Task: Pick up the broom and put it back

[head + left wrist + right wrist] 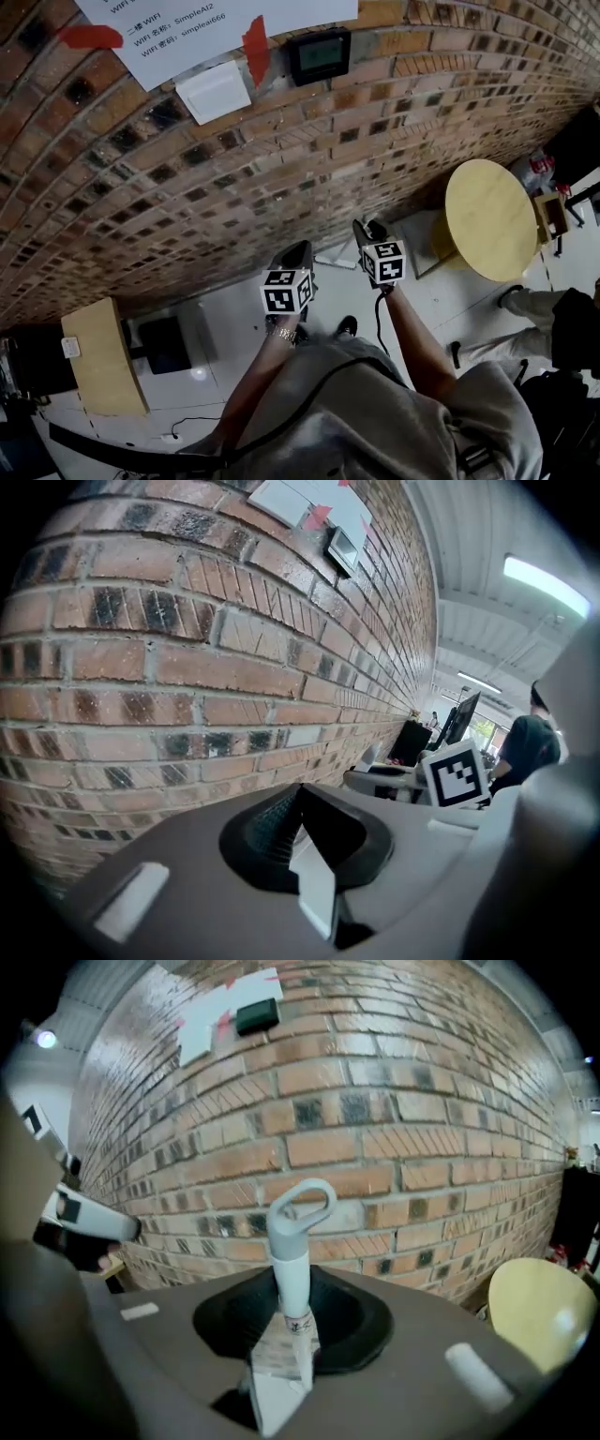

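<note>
The broom shows only in the right gripper view, as a white handle with a grey loop cap (300, 1211) that stands up between the jaws in front of the brick wall (394, 1138). My right gripper (286, 1340) is shut on this handle just below the cap. In the head view my right gripper (366, 231) is raised toward the wall, and the handle is hard to make out there. My left gripper (302, 249) hangs close beside it on the left. In its own view the left gripper (300, 797) has its pads together with nothing between them. The broom's head is hidden.
A round yellow table (489, 217) stands at the right by the wall. A pale wooden cabinet (101, 356) stands at the lower left. A person's legs (539, 319) reach in at the right edge. A black device (319, 54) and paper notices (187, 28) hang high on the wall.
</note>
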`<state>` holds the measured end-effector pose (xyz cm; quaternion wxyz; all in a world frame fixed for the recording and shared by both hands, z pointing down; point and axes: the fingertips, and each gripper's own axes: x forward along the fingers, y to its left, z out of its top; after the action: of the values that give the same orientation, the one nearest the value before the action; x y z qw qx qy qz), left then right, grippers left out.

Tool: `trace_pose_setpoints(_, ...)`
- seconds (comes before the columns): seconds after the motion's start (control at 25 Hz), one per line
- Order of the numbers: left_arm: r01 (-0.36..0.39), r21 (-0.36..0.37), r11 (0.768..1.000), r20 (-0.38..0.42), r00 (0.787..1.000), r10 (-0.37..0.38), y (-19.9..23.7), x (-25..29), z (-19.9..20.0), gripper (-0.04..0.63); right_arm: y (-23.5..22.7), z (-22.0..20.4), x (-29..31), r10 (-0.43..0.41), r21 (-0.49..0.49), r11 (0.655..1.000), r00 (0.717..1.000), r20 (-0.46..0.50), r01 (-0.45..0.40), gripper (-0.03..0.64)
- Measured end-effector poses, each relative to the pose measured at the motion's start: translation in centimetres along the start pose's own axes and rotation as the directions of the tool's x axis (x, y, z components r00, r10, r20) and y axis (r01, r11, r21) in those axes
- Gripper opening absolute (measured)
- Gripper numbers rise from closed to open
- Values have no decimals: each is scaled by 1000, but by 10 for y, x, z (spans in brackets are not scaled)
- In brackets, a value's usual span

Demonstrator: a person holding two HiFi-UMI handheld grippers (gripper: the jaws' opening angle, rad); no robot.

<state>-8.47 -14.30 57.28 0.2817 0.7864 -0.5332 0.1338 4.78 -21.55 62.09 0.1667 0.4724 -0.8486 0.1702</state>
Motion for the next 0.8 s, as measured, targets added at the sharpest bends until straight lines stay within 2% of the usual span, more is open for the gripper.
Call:
trace_pose_setpoints(0.16, 35, 24, 999, 21, 999, -35, -6, 2, 16, -14, 21, 50, -35, -15, 12, 1000, 995, 100, 14, 98)
trace_pose_setpoints(0.28, 58, 43, 997, 30, 998, -59, -10, 1, 23, -14, 31, 68, -52, -28, 45, 999, 990, 139, 22, 98)
trace_pose_setpoints(0.52, 91, 98, 991, 15, 996, -93, -20, -2, 27, -14, 58, 72, -61, -23, 66, 998, 988, 153, 13, 98)
trace_pose_setpoints(0.72, 77, 151, 986, -15, 997, -76, -22, -5, 25, -12, 77, 70, -59, 2, 29, 1000, 991, 134, -6, 98)
trace_pose_setpoints(0.8, 93, 147, 985, -19, 996, -92, -23, -6, 25, -11, 81, 70, -59, 6, 16, 1000, 992, 128, -9, 98)
